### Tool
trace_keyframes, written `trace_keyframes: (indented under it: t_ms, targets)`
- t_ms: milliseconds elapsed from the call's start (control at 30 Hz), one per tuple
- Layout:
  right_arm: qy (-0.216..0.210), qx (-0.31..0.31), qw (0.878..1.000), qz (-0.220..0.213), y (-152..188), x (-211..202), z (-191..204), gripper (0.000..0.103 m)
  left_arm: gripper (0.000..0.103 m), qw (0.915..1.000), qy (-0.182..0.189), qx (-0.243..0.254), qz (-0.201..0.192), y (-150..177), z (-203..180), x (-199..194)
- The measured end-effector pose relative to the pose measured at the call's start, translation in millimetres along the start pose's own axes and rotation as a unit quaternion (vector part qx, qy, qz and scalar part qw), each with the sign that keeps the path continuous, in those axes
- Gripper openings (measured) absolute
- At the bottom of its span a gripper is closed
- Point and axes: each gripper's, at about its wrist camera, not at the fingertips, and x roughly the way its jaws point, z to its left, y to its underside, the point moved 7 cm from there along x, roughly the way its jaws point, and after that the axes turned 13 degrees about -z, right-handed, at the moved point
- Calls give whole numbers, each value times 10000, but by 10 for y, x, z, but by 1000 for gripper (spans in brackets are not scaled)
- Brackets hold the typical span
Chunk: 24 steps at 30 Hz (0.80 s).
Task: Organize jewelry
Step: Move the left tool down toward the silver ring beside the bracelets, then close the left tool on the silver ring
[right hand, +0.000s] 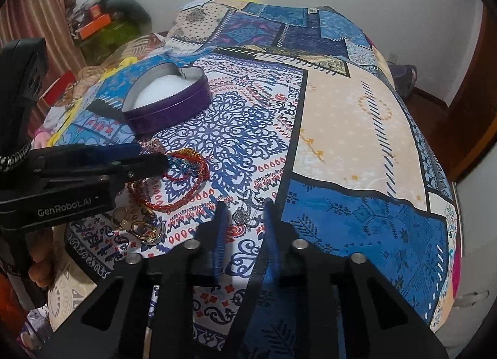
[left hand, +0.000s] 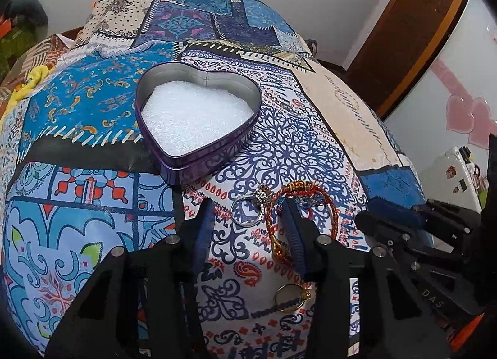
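Both grippers stand open near the purple heart tin [left hand: 198, 116]: "GenRobot.AI" marks the left gripper [right hand: 149, 157], over the braided bracelet [left hand: 298, 203]; the right gripper [right hand: 245, 206] brackets what may be a silver charm [right hand: 245, 211].

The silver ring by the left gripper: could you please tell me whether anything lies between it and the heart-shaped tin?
Nothing visible does. The silver ring lies between the open left gripper fingers, beside the braided bracelet; only bare patterned bedcover separates it from the open heart-shaped tin.
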Motion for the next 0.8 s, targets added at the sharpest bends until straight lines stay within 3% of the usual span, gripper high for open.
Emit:
trace_keyframes:
  t_ms: [233,300,433,567,800]
  targets:
    - [-28,-1,10000,-13,-1,6,16,11,41,9998,-67,-88,-154,-83,66,-56]
    - [-33,14,10000,-16,0,6,19,10,32,9999,-44,-116,-35,-57,72,-3]
    - [-26,26,10000,-26,-1,2,27,9,31,9996,-18,-288,27,-45,97,53]
    - [-51,77,10000,-29,-6,-9,25,9,20,9996,-52,-288,-6,-57,93,66]
    - [3,106,9999,-131,-80,-97,20,9,20,9998,-97,-144,-117,-64,59,-45]
